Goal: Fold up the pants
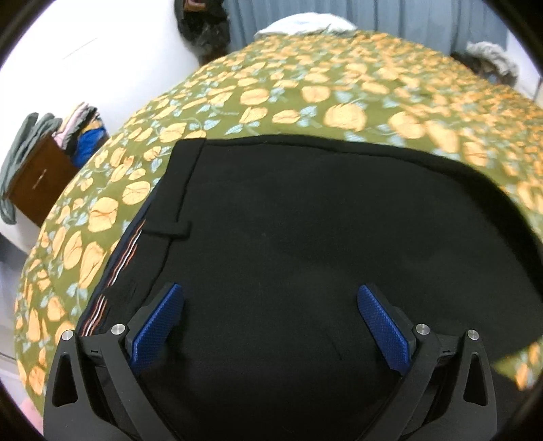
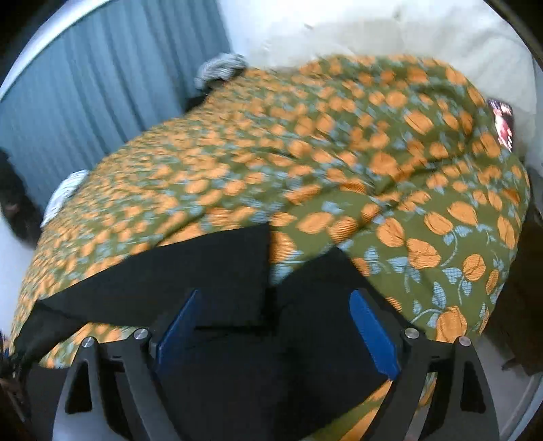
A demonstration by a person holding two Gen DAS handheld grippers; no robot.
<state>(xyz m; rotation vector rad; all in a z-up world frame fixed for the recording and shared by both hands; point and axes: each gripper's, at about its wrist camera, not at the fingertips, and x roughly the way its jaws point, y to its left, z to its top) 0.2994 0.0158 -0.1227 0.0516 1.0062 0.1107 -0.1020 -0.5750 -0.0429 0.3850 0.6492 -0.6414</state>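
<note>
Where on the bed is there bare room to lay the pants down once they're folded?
Bare floral bedspread runs from the black pants' far edge to the white pillow and curtain. In the right wrist view, another bare patch lies right of the leg ends. Crowded: under both open tools, left tool, right tool.

Pants [image 1: 305,237]: black matt woven cloth, smooth; striped lining at the waistband.
Bedspread [image 1: 305,98]: printed cloth, olive with orange flowers, faintly ribbed.
Left gripper [image 1: 271,295]: matt black plastic, blue knurled pads [image 1: 383,329], shiny metal pins.
Right gripper [image 2: 275,298]: same plastic, blue pads.
Cabinet [image 1: 37,183]: dark polished wood.
Curtain [image 2: 101,78]: pleated blue-grey cloth.
</note>
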